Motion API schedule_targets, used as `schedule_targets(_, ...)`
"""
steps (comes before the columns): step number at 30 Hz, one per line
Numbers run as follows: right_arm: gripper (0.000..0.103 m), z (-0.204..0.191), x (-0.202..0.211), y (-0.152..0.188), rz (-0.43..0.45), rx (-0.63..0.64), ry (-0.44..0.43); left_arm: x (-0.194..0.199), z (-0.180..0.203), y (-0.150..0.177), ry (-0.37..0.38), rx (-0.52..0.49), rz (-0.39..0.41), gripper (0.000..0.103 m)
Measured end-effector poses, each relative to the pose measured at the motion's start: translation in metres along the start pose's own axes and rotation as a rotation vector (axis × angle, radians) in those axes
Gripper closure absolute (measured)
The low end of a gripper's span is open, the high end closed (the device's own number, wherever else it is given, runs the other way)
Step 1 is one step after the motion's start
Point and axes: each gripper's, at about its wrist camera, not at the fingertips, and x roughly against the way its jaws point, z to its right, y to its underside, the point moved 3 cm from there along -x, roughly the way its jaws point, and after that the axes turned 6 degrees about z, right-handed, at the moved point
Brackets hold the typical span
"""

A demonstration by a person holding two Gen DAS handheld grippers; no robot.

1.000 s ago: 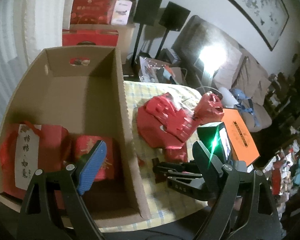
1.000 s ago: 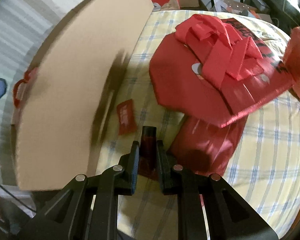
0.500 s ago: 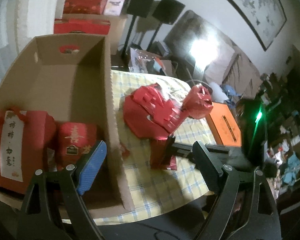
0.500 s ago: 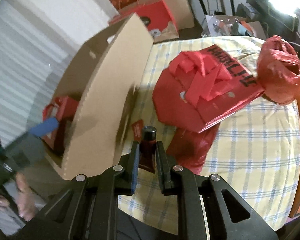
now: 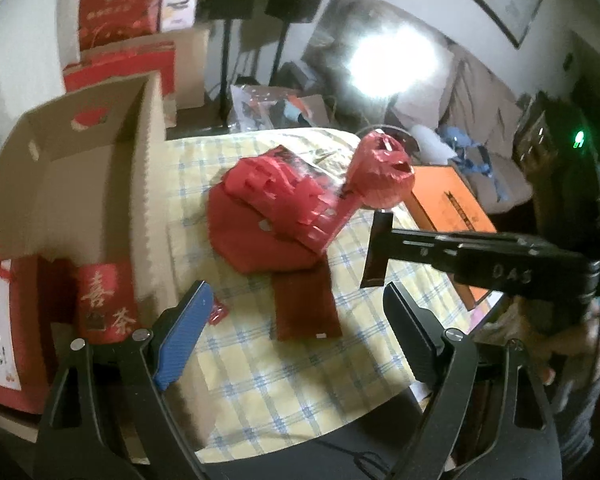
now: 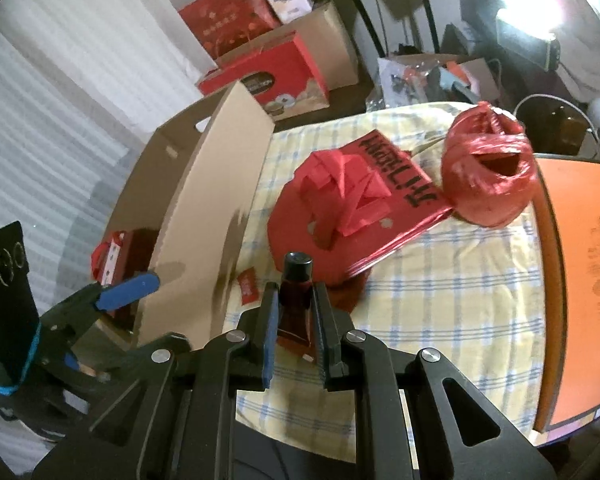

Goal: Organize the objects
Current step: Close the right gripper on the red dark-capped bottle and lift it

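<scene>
My right gripper [image 6: 294,316] is shut on a dark red tube [image 6: 296,300] with a black cap and holds it above the checked tablecloth; it also shows in the left wrist view [image 5: 378,252]. My left gripper [image 5: 300,340] is open and empty near the table's front edge, beside the open cardboard box [image 5: 148,184]. The box holds red gift packages [image 5: 104,304]. A folded red bag [image 5: 276,216] and a tied red plastic bag [image 5: 382,174] lie on the table. A small red packet [image 6: 248,294] lies by the box wall.
An orange flat box [image 6: 580,280] lies at the table's right side. A dark red pouch [image 5: 304,308] lies under the folded bag. Red gift boxes [image 6: 268,80] and speaker stands stand on the floor behind the table.
My right gripper has lifted the tube up off the table and drawn back to the right. My left gripper has shifted right, from over the box to beside its wall.
</scene>
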Motion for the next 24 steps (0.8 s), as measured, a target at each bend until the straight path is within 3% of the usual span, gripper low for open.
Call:
schedule_targets(7,0.088,0.001,0.019,-0.004,0.023,0.007,-0.016,-0.021,0.035,0.002,0.060,-0.084,-0.028,0.030)
schedule_targets(15,0.088,-0.002,0.031,-0.003,0.011,0.017,-0.071,-0.034,0.047,-0.002,0.144,-0.071,-0.041,0.034)
schedule_targets(22,0.088,-0.005,0.028,0.000,-0.014,0.030,-0.099,-0.045,0.056,0.000,0.129,-0.116,-0.067,0.061)
schedule_targets(24,0.088,-0.007,0.027,0.001,-0.020,0.035,-0.102,-0.048,0.057,0.001,0.125,-0.125,-0.074,0.063)
